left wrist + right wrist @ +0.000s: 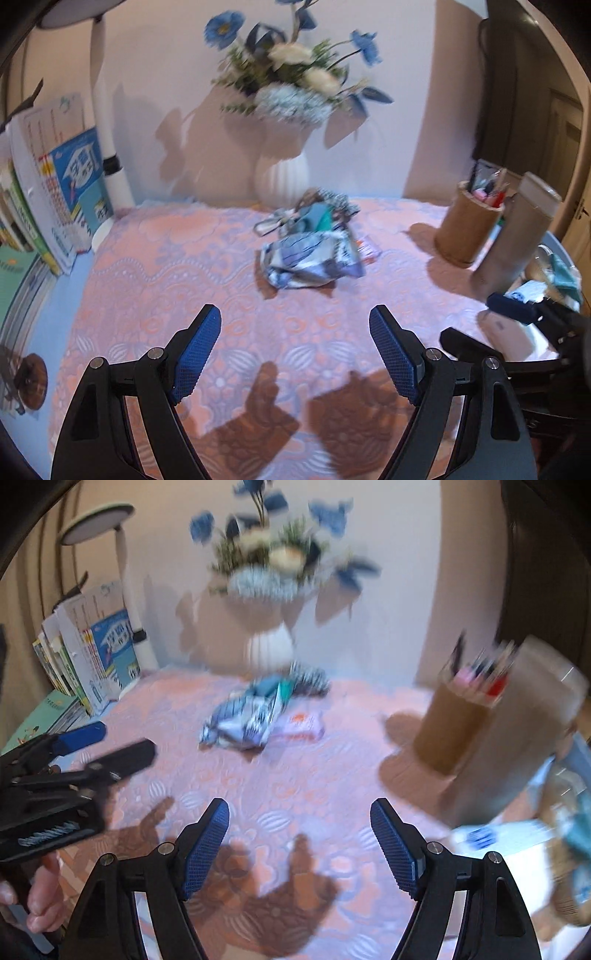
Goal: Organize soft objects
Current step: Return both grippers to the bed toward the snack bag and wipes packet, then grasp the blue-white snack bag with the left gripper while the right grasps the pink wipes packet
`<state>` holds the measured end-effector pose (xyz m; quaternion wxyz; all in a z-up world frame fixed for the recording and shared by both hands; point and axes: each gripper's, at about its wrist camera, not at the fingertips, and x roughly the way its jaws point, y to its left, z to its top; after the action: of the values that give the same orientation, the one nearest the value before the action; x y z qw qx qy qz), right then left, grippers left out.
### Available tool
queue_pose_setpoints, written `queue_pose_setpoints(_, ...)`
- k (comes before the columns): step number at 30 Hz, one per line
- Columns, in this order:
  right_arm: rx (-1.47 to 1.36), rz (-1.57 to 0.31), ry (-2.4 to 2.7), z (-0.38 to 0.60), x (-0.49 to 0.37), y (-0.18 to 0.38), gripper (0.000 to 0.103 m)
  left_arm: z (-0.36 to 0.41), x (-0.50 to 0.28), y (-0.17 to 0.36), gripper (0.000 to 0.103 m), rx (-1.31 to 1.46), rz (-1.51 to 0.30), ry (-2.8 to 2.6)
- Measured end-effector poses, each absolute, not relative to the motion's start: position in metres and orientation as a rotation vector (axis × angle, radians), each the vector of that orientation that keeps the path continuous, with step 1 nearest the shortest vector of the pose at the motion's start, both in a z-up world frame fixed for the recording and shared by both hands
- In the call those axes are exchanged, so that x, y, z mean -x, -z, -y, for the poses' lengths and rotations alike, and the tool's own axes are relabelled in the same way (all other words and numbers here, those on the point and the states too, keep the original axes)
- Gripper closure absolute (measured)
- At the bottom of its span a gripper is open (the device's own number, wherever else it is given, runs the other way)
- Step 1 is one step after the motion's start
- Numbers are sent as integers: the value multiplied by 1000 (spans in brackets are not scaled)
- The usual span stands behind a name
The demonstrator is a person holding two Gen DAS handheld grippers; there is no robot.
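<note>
A crumpled blue-and-white patterned cloth [312,264] lies on the pink lace tablecloth [166,280], with more patterned and teal fabric [314,214] bunched behind it near the vase. The same pile shows blurred in the right wrist view [243,720]. My left gripper [295,350] is open and empty, above the tablecloth in front of the cloth. My right gripper [299,845] is open and empty, also short of the pile. The left gripper also shows at the left of the right wrist view [110,744]; the right gripper appears at the right edge of the left wrist view [513,328].
A white vase of blue and cream flowers [282,177] stands behind the pile. A wooden pen holder [467,225] and a tall beige cylinder [513,236] stand at right, with a basket holding fabric [569,849] beyond. Books [66,192] and a white lamp [110,147] stand at left.
</note>
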<state>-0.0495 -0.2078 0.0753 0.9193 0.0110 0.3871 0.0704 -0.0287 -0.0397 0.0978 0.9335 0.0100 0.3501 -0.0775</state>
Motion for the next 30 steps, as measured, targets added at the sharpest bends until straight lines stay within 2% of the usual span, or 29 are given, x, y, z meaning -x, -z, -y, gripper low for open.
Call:
queue_pose_setpoints(7,-80,-841,-115,219,30,-28,26,14,13,-63,22,4,-760,102)
queue_pose_setpoints(16,-176,-848,-105,238,25,-20,25,-9,-5,-23,22,106,-849,86)
queue_pose_setpoints(19,-177,-855,-104,238,24,-19,25,-10,-4,-26,22,105,-846,100)
queue_pose_setpoints(23,-166,-878,-110,236,22,-18,25,1,-7,-35,22,48,-930,185)
queue_pose_setpoints(27,-183,-1018,-94,234,9,-18,26,15,-7,-72,21,-92,-891,260)
queue_pose_setpoints(29,-153,-1044,-102,228,-4,-31,26,22,-15,-94,15,-163,-829,295)
queue_pose_setpoints(30,-138,-1037,-103,226,-12,-37,25,28,-23,-99,8,-199,-814,325)
